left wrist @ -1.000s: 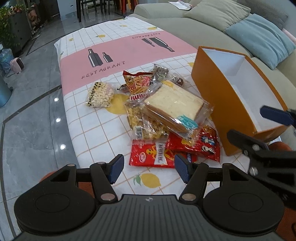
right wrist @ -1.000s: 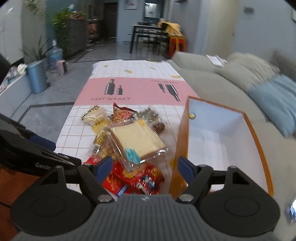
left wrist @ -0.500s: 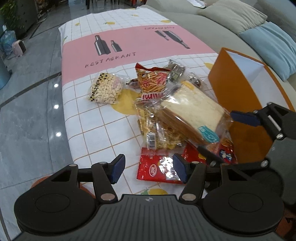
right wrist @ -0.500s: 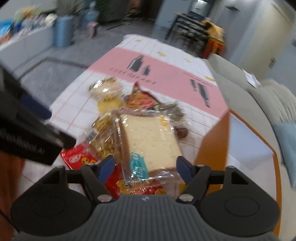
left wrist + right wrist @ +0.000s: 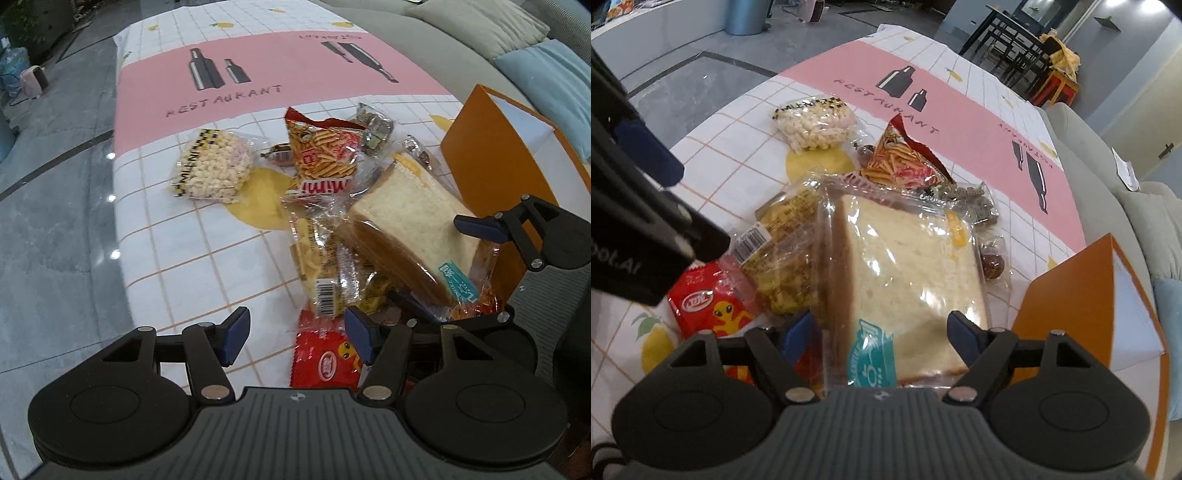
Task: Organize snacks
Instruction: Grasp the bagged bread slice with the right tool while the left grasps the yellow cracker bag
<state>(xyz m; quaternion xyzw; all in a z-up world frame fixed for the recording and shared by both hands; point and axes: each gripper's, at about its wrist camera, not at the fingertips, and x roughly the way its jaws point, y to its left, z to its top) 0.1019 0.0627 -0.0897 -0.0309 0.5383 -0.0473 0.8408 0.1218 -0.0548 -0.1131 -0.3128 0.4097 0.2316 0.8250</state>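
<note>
Tablecloth (image 5: 177,236) bears snacks – puffs bag (image 5: 212,168); red packet (image 5: 325,360); orange box (image 5: 491,155).

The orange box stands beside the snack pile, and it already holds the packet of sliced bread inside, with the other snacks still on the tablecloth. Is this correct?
Not quite. The packet of sliced bread is not in the orange box; it lies on top of the snack pile, between the fingers of the right gripper, whose jaws are opening. The right wrist view shows this. The other snacks are on the tablecloth, as you say.

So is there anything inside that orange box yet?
No, the orange box shows only its bare white inside, while the snacks still lie on the tablecloth.
</note>
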